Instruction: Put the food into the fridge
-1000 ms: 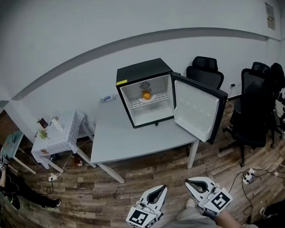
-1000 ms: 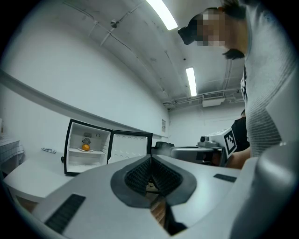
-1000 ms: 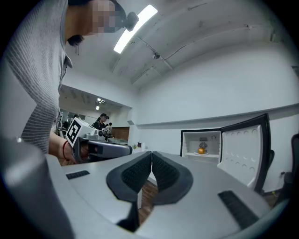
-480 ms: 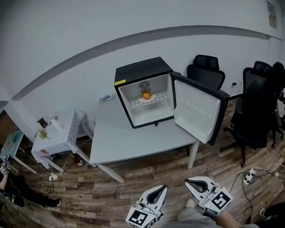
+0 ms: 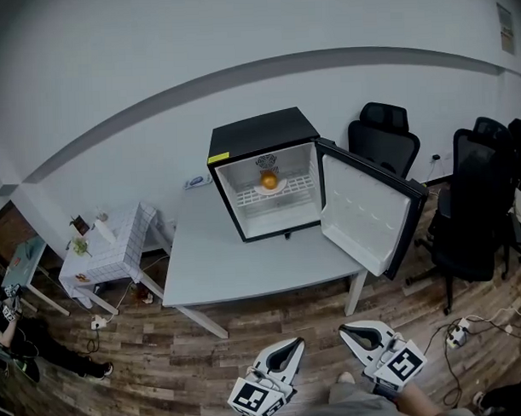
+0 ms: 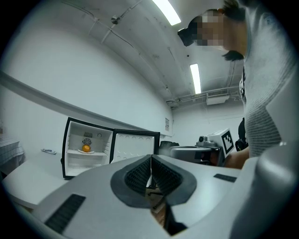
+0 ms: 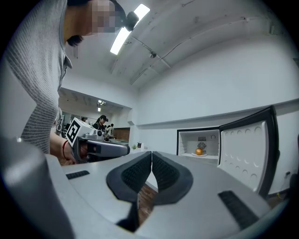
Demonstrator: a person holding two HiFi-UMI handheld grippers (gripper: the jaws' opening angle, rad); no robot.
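Observation:
A small black fridge [image 5: 256,135] stands on the grey table [image 5: 245,267], its door [image 5: 367,216] swung wide to the right. Inside, an orange [image 5: 269,180] lies on a white plate [image 5: 260,190] on the wire shelf; the orange [image 6: 86,148] also shows in the left gripper view, and the orange [image 7: 199,151] in the right gripper view. Both grippers hang low by the person's body, far from the table. My left gripper [image 5: 293,345] is shut and empty. My right gripper [image 5: 346,335] is shut and empty too.
Black office chairs [image 5: 384,135] stand right of the table. A small white side table [image 5: 104,247] with a plant sits at the left. A small object [image 5: 196,181] lies on the table left of the fridge. Cables and a power strip [image 5: 457,334] lie on the wood floor.
The head view has shifted slightly, so the fridge and chairs sit a little further right and lower. Both grippers stay put, shut and empty.

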